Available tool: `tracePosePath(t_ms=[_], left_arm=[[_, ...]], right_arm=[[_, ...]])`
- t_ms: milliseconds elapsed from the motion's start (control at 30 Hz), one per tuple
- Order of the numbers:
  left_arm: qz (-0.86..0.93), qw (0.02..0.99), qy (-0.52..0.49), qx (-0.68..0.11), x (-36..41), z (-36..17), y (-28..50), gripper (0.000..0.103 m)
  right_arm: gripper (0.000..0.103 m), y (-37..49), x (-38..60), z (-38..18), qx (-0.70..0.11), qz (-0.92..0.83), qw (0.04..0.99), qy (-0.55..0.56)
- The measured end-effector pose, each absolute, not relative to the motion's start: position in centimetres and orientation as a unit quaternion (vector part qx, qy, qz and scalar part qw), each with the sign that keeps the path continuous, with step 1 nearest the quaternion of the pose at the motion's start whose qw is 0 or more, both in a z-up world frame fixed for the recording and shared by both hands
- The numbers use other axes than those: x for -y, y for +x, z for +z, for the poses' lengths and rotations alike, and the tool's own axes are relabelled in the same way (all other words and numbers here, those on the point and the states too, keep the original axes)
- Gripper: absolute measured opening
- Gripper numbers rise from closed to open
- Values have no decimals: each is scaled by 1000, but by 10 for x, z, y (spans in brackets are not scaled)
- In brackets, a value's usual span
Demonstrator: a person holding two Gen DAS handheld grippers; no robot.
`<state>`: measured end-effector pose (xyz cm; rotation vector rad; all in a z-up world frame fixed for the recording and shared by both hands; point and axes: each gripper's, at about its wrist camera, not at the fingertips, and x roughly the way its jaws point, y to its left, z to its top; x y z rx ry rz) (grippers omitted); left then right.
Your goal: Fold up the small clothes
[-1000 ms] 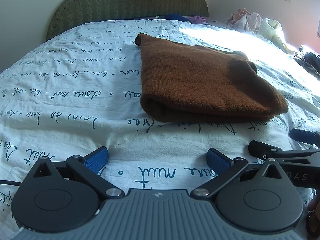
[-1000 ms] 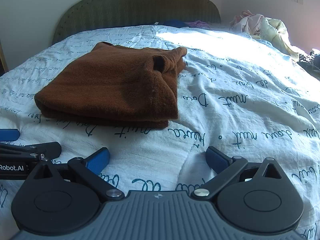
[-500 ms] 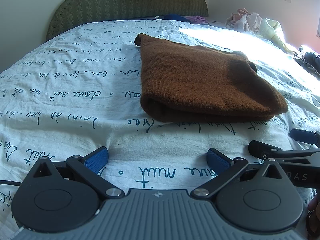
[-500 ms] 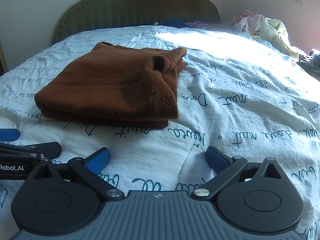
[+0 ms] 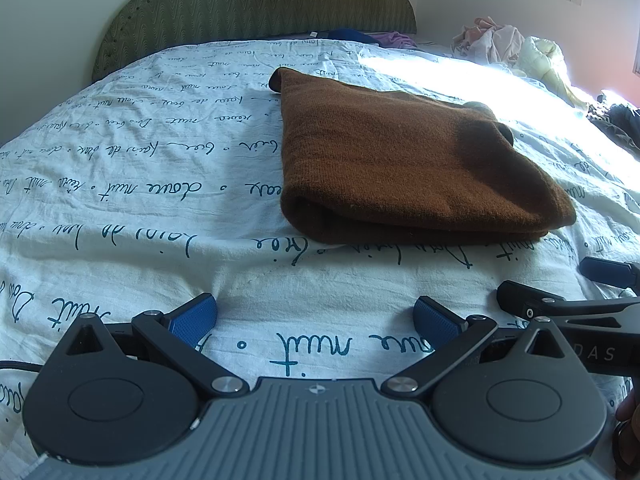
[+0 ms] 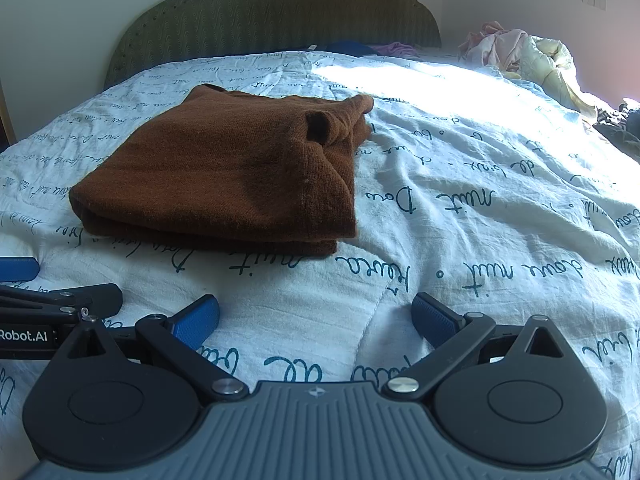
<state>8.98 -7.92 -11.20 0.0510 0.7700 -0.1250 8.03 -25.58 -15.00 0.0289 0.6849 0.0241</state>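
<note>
A brown knit garment [image 5: 404,160] lies folded flat on the white bedspread with blue script [image 5: 140,184]. It also shows in the right wrist view [image 6: 224,176], with a sleeve or collar opening at its far right corner. My left gripper [image 5: 314,316] is open and empty, low over the bedspread, short of the garment's near edge. My right gripper [image 6: 316,316] is open and empty, also short of the garment. Each gripper's fingers show at the edge of the other's view.
A green padded headboard [image 6: 276,12] stands at the far end. A heap of loose pale clothes [image 6: 520,52] lies at the far right. Blue and purple garments [image 5: 360,36] lie by the headboard. The bedspread [image 6: 500,200] is wrinkled on the right.
</note>
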Motion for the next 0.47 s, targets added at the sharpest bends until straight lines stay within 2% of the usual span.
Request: tracePosePath(t_ms=[467], left_arm=[[-58, 926, 18, -372, 78, -110, 88, 103]], right_arm=[[103, 80, 257, -149, -336, 12, 942, 13]])
